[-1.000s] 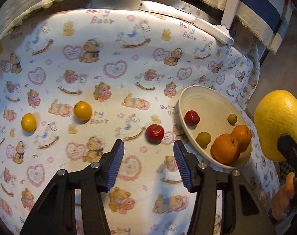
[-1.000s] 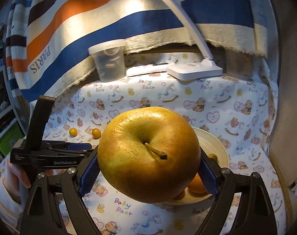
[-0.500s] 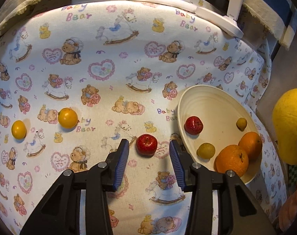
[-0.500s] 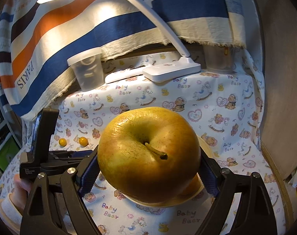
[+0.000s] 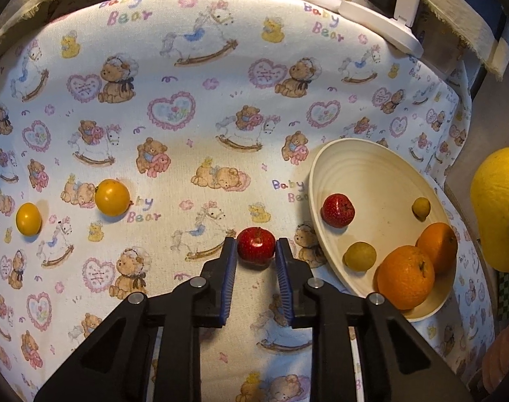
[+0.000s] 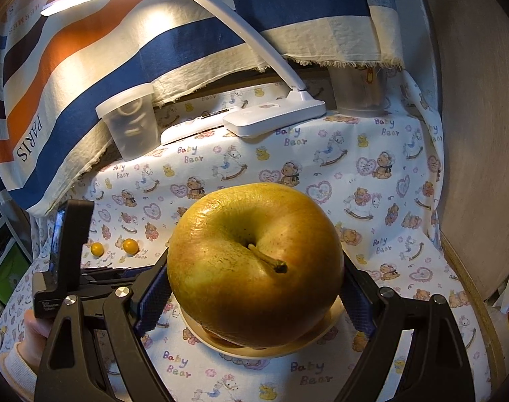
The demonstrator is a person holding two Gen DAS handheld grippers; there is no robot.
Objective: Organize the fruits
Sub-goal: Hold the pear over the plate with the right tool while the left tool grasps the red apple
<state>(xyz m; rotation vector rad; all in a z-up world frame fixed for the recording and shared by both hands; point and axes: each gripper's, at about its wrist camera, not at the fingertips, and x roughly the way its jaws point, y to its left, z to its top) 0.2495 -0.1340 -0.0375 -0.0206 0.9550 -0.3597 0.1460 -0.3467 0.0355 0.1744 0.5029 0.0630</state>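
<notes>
The left gripper had just closed on a small red apple lying on the bear-print tablecloth. The right gripper pinched a large yellow pear above the cream bowl.

The big pear hid most of the bowl behind it. In the left view, the picture's edge cut the pear off. The stuff inside the plastic tub was too blurry to tell.
</notes>
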